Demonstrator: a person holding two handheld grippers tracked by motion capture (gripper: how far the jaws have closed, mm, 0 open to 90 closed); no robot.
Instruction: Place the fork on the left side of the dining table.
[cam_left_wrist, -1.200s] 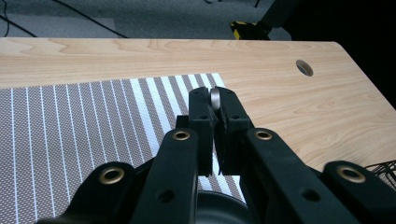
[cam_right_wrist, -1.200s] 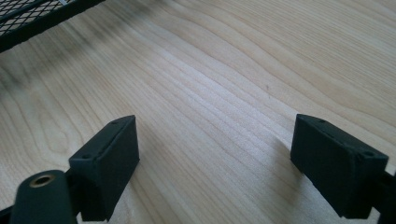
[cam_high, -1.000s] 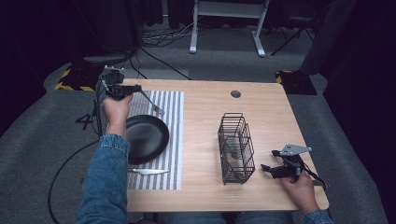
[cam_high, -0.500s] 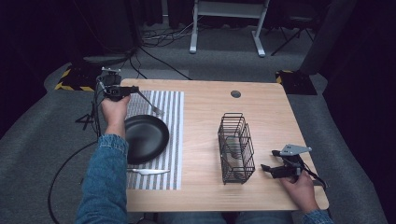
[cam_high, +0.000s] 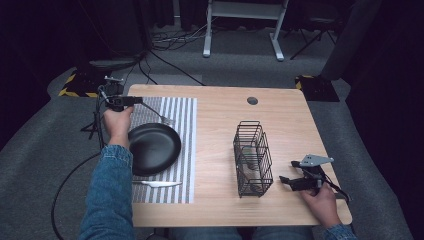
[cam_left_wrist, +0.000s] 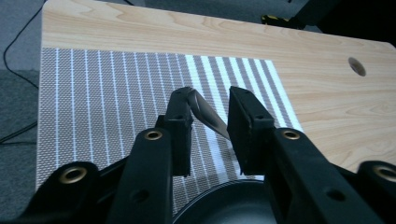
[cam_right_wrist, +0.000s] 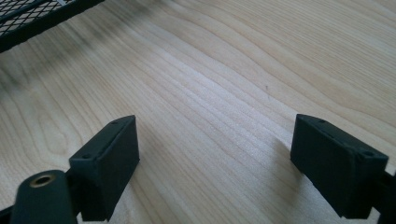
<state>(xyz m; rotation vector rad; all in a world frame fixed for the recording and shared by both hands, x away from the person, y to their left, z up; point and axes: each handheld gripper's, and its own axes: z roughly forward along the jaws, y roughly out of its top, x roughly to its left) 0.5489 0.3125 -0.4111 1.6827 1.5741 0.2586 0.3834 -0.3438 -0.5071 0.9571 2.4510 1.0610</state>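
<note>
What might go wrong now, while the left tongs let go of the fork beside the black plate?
1. The left tongs have just been opening, and the fork handle leans on one pad; it may catch and drag when the hand lifts.
2. The fork lies on the striped mat close to the black plate, so a sideways pull may knock it against the rim.
3. The wire basket stands near the right tongs; a quick move may tip it.

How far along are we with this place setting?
Done: the black plate and knife lie on the striped mat. In hand: the left tongs have just been opening around the fork, beyond the plate. Left: something grey seems to remain in the wire basket; the right tongs rest open beside it.
</note>
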